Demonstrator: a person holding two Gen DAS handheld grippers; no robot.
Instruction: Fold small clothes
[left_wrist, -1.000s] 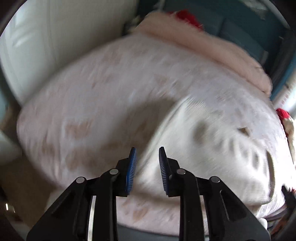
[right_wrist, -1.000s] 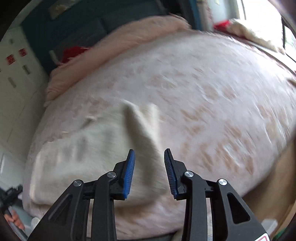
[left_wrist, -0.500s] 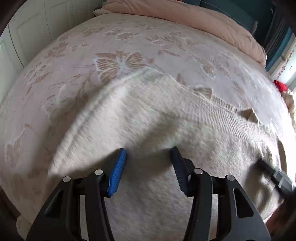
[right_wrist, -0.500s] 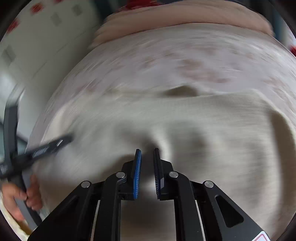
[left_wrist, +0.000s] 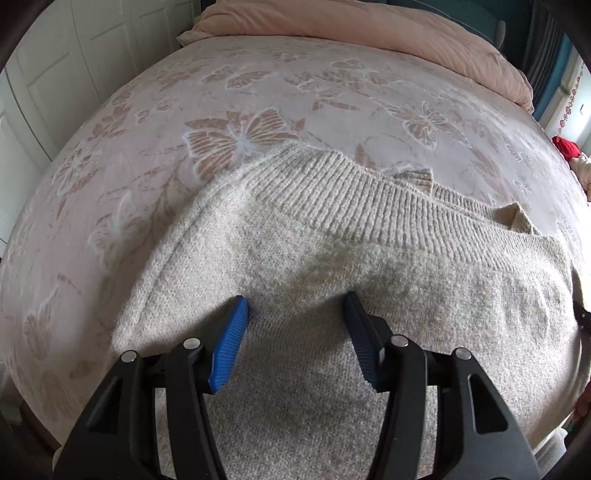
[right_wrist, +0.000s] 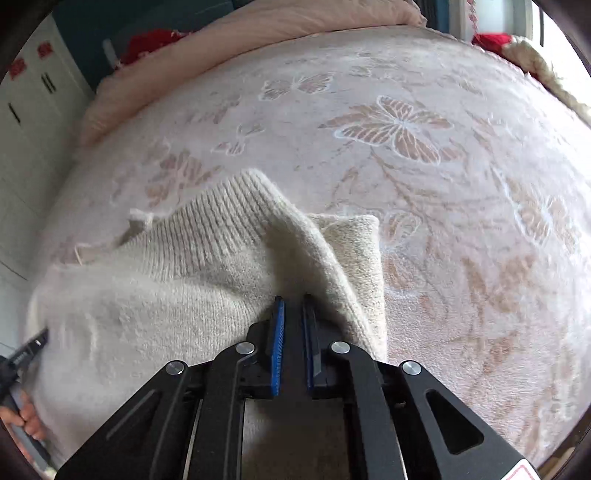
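On the butterfly-patterned bedspread (left_wrist: 258, 92) lies a cream sweater (left_wrist: 332, 266), ribbed hem toward the far side. Right gripper (right_wrist: 293, 314) has pinched a raised fold at its right edge; left gripper (left_wrist: 295, 314) hovers spread apart. Folding seems just begun; next, carry that edge across.

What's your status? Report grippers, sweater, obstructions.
Left gripper open over cream sweater. Right gripper nearly closed at sweater's raised fold; grip unconfirmed. Nothing in the way on the bedspread.

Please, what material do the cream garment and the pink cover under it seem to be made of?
The cream knitted sweater looks like soft wool or acrylic yarn: ribbed band, fuzzy matte stitches. The pink butterfly-patterned bed cover seems a plush fleece, with a short nap and raised pattern.
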